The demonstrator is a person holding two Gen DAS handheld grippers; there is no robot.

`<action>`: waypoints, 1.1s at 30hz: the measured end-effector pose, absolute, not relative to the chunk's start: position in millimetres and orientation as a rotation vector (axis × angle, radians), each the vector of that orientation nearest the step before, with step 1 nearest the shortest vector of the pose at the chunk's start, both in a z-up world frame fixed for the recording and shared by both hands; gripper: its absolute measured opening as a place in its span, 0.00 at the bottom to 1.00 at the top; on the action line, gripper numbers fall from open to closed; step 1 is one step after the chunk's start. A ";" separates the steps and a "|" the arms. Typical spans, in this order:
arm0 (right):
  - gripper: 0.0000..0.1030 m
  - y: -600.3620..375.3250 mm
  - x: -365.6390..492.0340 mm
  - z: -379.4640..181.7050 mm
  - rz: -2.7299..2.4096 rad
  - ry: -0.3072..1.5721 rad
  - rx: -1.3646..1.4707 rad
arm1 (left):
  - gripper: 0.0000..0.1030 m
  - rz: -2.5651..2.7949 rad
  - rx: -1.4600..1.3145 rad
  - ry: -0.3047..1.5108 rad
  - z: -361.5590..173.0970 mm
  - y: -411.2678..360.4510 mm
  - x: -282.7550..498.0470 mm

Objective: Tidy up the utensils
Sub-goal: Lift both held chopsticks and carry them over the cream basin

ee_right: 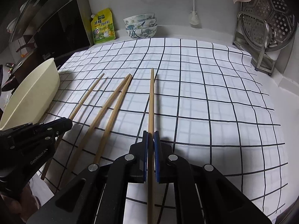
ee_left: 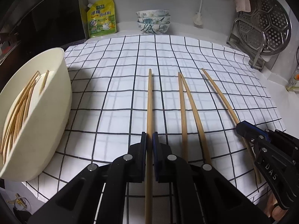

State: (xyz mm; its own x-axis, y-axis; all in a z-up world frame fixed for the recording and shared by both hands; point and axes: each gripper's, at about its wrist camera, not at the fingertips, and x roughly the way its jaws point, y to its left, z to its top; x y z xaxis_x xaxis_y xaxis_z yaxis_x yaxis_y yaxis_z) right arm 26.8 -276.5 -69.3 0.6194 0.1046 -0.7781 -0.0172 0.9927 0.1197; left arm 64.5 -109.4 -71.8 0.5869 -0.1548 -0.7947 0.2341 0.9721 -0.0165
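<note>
Clamped between the blue pads of the left gripper (ee_left: 149, 138) is one chopstick (ee_left: 149, 102), the leftmost of four on the checked cloth (ee_left: 115, 85). Its long axis runs along the gripper's own line, straight away from the camera, with the far tip toward the back wall and the near end passing under the gripper body. It seems to lie on the cloth or only just off it; I cannot tell which.

On the right side the right gripper (ee_right: 151, 136) is likewise clenched on its own stick (ee_right: 151, 100), the rightmost one, which also points away toward the wall. The left-wrist view shows that same stick (ee_left: 220, 97) slanting up and to the left from the right gripper (ee_left: 243, 128).

Between the two held sticks lies a loose pair (ee_left: 184, 108), side by side, close at the far tips and spreading toward the near edge, untouched by either gripper.

At the left edge of the cloth stands a cream bowl (ee_left: 56, 97), and a bundle of chopsticks (ee_left: 20, 108) already lies inside it.

My reading is that the sorting is well along: many sticks are in the bowl and four remain outside. Two are gripped but not yet carried over, and the middle pair is still to be picked up.
</note>
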 end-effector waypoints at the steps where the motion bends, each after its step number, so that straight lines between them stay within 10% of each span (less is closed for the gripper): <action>1: 0.06 -276.8 25.2 -66.5 0.070 0.894 0.117 | 0.07 -0.231 0.089 0.911 -67.8 -107.7 63.4; 33: 0.06 -50.4 103.6 19.3 0.432 0.764 0.081 | 0.07 0.013 -0.085 0.703 20.6 132.7 78.0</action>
